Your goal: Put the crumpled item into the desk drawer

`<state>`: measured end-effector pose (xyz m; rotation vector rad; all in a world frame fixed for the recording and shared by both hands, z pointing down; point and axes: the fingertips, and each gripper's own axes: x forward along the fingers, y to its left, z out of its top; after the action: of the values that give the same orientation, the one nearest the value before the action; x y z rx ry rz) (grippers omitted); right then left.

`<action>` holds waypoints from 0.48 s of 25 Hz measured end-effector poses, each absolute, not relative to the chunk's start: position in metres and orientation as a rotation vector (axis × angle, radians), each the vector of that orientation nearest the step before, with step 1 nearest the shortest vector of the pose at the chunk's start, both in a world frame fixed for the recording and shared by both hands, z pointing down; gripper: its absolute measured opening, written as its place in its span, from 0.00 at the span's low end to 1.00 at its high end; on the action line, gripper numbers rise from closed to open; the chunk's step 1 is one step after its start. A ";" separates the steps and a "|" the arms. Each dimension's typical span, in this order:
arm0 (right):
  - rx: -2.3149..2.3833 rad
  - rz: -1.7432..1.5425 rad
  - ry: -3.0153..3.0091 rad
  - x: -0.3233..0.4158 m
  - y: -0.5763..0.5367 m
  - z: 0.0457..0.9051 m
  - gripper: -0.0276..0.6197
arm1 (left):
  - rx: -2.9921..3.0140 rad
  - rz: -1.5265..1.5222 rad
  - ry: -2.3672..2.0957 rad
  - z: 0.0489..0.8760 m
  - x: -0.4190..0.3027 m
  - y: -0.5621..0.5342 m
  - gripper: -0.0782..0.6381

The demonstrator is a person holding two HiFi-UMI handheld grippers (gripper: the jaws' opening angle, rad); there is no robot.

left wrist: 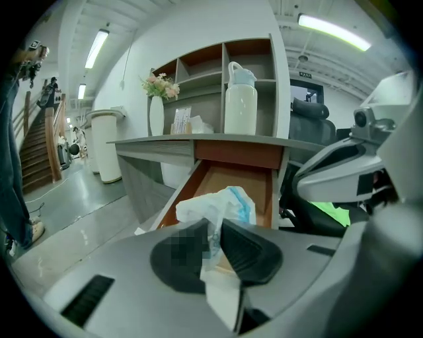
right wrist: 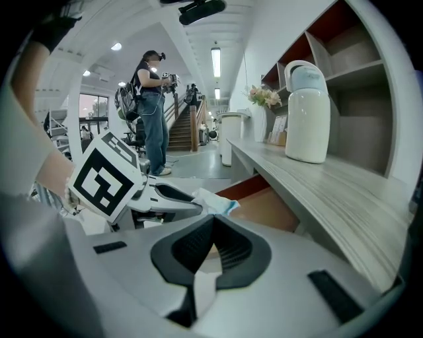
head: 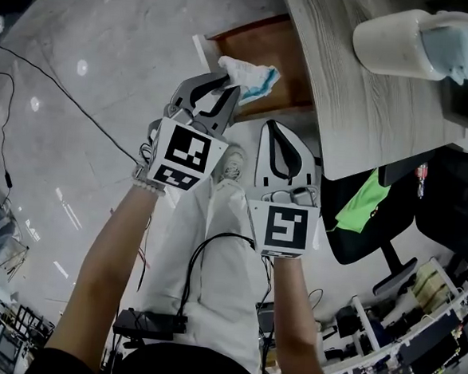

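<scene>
The crumpled item [head: 251, 74], a white-and-blue wad, sits at the upper centre of the head view. It is clamped between the jaws of the left tool [head: 229, 84] and held in the air by the open desk drawer [head: 279, 53], not yet resting in it. The drawer's wooden bottom is bare where it shows, and it juts out from under the grey table [head: 359, 111]. A white jug [head: 396, 42] stands on that table at upper right. The right tool [head: 274, 131], nearer mid-frame, has its jaws together on nothing. The pick-up looks complete and the drawer stands ready. What appears to remain is carrying the wad in over the drawer's bottom and releasing it.
</scene>
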<state>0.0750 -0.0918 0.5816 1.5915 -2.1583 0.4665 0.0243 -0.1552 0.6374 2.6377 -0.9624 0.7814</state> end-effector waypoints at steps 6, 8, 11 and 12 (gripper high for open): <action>1.582 0.466 -2.155 0.075 -0.098 0.586 0.05 | 2.638 0.847 -0.925 0.650 0.034 -0.156 0.21; 1.572 0.464 -2.159 0.075 -0.099 0.587 0.05 | 2.637 0.875 -0.914 0.655 0.036 -0.154 0.21; 1.542 0.449 -2.176 0.072 -0.101 0.589 0.05 | 2.622 0.895 -0.910 0.661 0.039 -0.154 0.21; 1.534 0.445 -2.180 0.071 -0.101 0.589 0.05 | 2.619 0.904 -0.906 0.662 0.040 -0.153 0.21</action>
<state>0.0712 -0.1011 0.5888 1.5341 -2.1800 0.4454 0.0397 -0.1531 0.6623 2.6186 -0.9055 0.9045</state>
